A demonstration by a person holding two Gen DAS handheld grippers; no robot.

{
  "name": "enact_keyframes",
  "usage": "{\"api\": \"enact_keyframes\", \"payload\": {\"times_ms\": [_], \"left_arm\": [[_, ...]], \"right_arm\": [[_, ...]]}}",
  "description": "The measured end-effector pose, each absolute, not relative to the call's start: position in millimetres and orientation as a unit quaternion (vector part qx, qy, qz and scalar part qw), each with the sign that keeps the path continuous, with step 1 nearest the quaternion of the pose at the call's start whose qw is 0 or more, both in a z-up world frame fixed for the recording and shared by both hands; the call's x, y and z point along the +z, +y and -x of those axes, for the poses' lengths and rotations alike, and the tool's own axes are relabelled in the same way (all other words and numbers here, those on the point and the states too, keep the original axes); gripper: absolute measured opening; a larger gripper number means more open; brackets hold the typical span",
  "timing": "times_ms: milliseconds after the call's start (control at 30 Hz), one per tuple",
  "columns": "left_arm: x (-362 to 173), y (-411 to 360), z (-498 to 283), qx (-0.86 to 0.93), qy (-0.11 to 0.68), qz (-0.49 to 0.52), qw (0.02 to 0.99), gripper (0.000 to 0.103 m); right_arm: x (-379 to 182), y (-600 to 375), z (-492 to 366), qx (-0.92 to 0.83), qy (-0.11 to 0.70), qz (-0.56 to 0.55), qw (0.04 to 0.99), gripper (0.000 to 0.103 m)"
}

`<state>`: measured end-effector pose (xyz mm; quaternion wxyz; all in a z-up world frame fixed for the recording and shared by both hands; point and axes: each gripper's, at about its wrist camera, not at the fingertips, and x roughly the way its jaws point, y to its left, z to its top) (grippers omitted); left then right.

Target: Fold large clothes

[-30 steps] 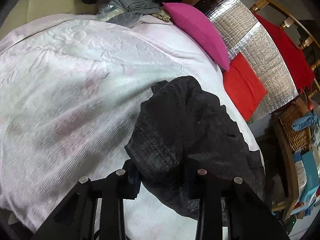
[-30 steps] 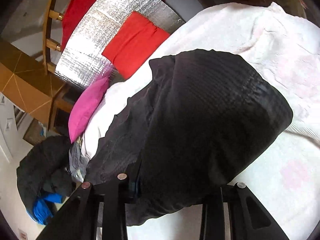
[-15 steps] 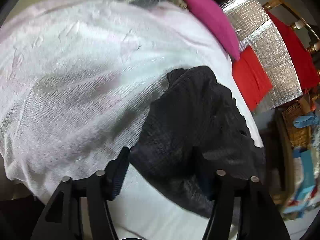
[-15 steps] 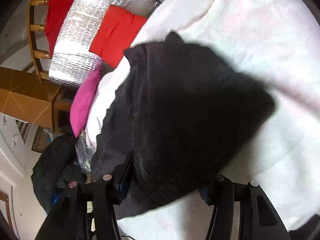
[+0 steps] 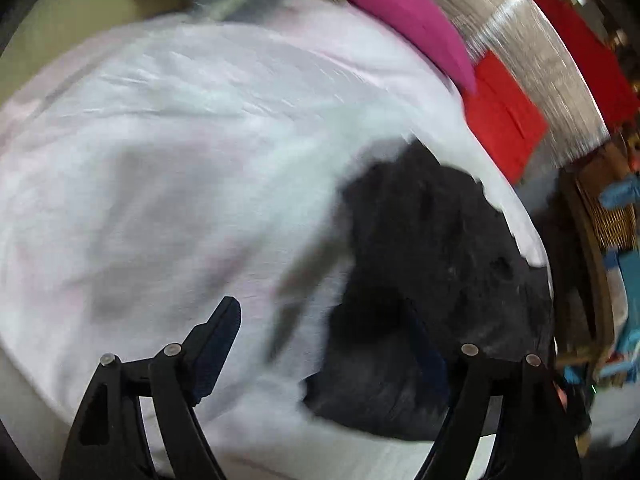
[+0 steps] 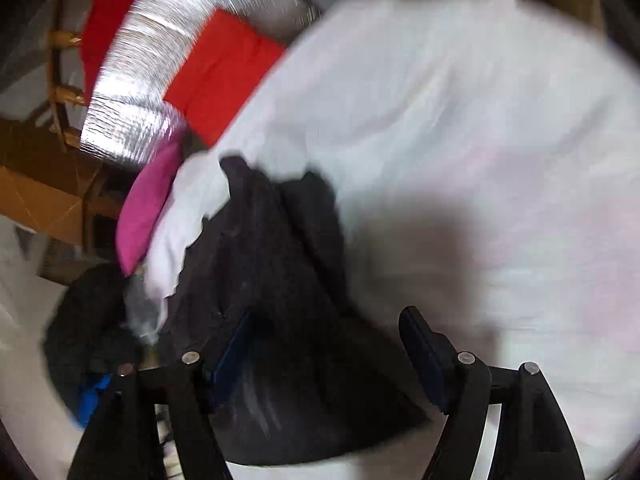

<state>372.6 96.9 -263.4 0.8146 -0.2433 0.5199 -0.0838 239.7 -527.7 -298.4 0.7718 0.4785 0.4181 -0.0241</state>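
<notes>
Jaws of left gripper point(image 5: 320, 328) spread wide, gripping nothing. Jaws of right gripper point(image 6: 328, 340) likewise spread wide, gripping nothing. Black garment point(image 5: 432, 292) bunched on white bedspread point(image 5: 192, 152), toward bed's right side in left wrist view, lying across near jaw tips. Pink pillow point(image 5: 404, 12) and red cushion point(image 5: 500, 120) at far edge. Frames blurred.

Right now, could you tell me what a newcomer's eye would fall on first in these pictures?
The dark garment heaped on the white bedspread stands out first, lying near the bed's edge. Both the left gripper and the right gripper are open around it. Behind, a magenta pillow and a red cushion lean against a silver foil sheet.
</notes>
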Motion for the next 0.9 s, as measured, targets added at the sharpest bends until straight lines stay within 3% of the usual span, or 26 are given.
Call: {"api": "enact_keyframes", "payload": {"times_ms": [67, 100, 133, 167, 200, 267, 400, 433, 467, 500, 567, 633, 767, 900], "left_arm": [[-276.2, 87.8, -371.7, -0.111, 0.529, 0.244, 0.805, 0.082], [-280.1, 85.4, -372.1, -0.118, 0.525, 0.25, 0.805, 0.081], [-280.4, 84.2, -372.2, -0.119, 0.518, 0.251, 0.809, 0.07], [-278.6, 83.1, -372.0, -0.125, 0.51, 0.249, 0.814, 0.045], [-274.6, 81.4, -372.6, -0.15, 0.501, 0.257, 0.813, 0.033], [-263.6, 79.5, -368.6, -0.152, 0.474, 0.248, 0.832, 0.025], [-274.1, 73.7, -368.2, -0.127, 0.495, 0.218, 0.831, 0.03], [-276.5, 71.6, -370.7, -0.121, 0.499, 0.211, 0.832, 0.041], [-277.1, 68.8, -372.6, -0.11, 0.501, 0.196, 0.836, 0.056], [-274.4, 67.5, -370.8, -0.089, 0.498, 0.175, 0.845, 0.062], [-264.0, 67.3, -359.3, -0.069, 0.484, 0.141, 0.861, 0.064], [-247.3, 63.1, -342.0, -0.037, 0.458, 0.089, 0.884, 0.071], [-216.1, 44.5, -292.6, 0.036, 0.361, -0.025, 0.932, 0.081], [-203.9, 18.1, -257.2, 0.068, 0.307, -0.086, 0.945, 0.081]], "right_arm": [[-311.8, -524.4, -251.6, -0.002, 0.426, -0.499, 0.755, 0.074], [-311.2, -520.5, -254.7, 0.013, 0.419, -0.498, 0.759, 0.063], [-309.4, -515.0, -257.0, 0.025, 0.419, -0.493, 0.762, 0.053], [-303.3, -507.3, -258.1, 0.011, 0.425, -0.463, 0.778, 0.046], [-299.0, -501.5, -259.0, 0.005, 0.425, -0.442, 0.79, 0.04], [-280.4, -494.6, -253.1, 0.01, 0.396, -0.42, 0.817, 0.037], [-275.5, -489.0, -251.1, -0.015, 0.391, -0.388, 0.835, 0.037], [-291.2, -491.8, -255.3, -0.035, 0.418, -0.391, 0.819, 0.038], [-303.3, -495.7, -256.5, -0.041, 0.431, -0.401, 0.807, 0.047], [-304.1, -496.1, -256.4, -0.046, 0.431, -0.41, 0.803, 0.051], [-293.1, -497.1, -247.7, -0.055, 0.416, -0.413, 0.808, 0.053], [-271.6, -495.5, -228.2, -0.092, 0.388, -0.387, 0.832, 0.062], [-224.9, -477.9, -177.5, -0.167, 0.313, -0.303, 0.885, 0.064], [-202.7, -432.5, -150.5, -0.148, 0.277, -0.235, 0.92, 0.064]]}}
